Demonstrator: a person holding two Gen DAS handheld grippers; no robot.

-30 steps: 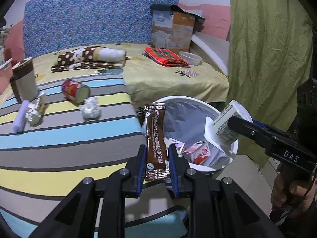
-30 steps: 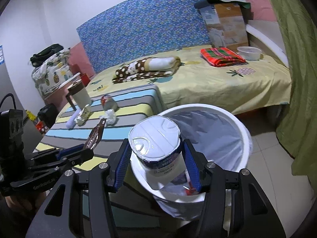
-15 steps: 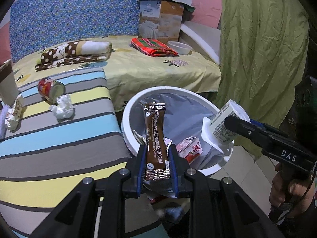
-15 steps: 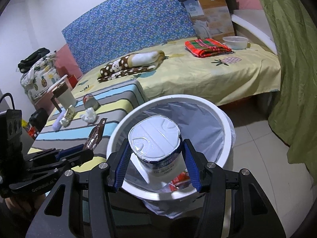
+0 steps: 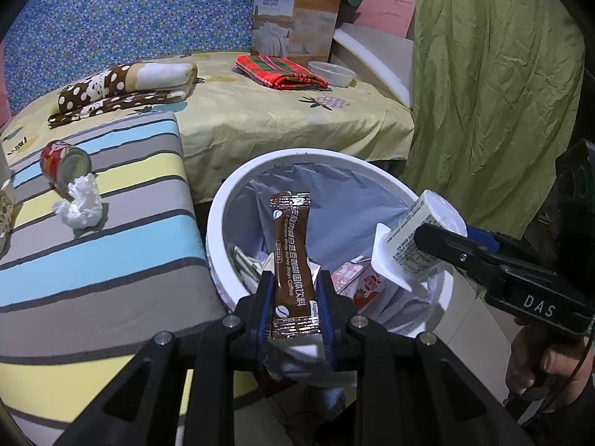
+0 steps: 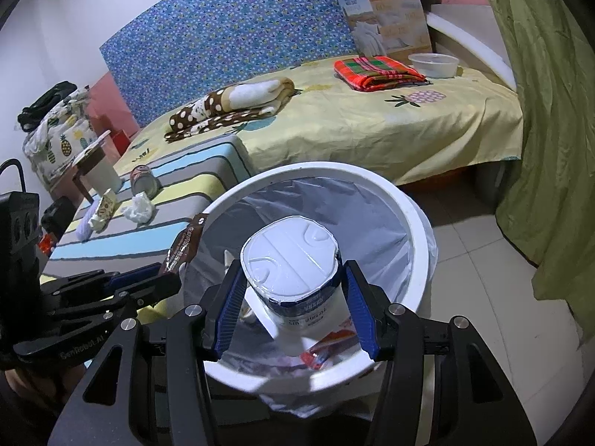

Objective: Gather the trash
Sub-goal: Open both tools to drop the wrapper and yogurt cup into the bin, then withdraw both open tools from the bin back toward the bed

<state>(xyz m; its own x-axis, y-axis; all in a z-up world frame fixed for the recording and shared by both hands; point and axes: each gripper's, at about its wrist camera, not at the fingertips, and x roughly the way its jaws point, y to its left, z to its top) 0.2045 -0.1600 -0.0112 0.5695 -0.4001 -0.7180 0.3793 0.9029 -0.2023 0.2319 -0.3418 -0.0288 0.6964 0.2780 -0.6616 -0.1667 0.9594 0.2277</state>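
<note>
Brown coffee sachet (image 5: 292,260) pinched upright in my left gripper (image 5: 293,306) at lower centre, white yogurt cup (image 6: 297,278) clamped by my right gripper (image 6: 293,308), both above the white trash bin (image 6: 416,223)

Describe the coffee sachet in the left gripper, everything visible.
The coffee sachet is a slim brown foil stick pack with crimped ends, white lettering and a coffee-bean logo. It stands nearly upright, its lower part clamped by the left gripper, its top free above the white trash bin. Nothing else touches it.
</note>
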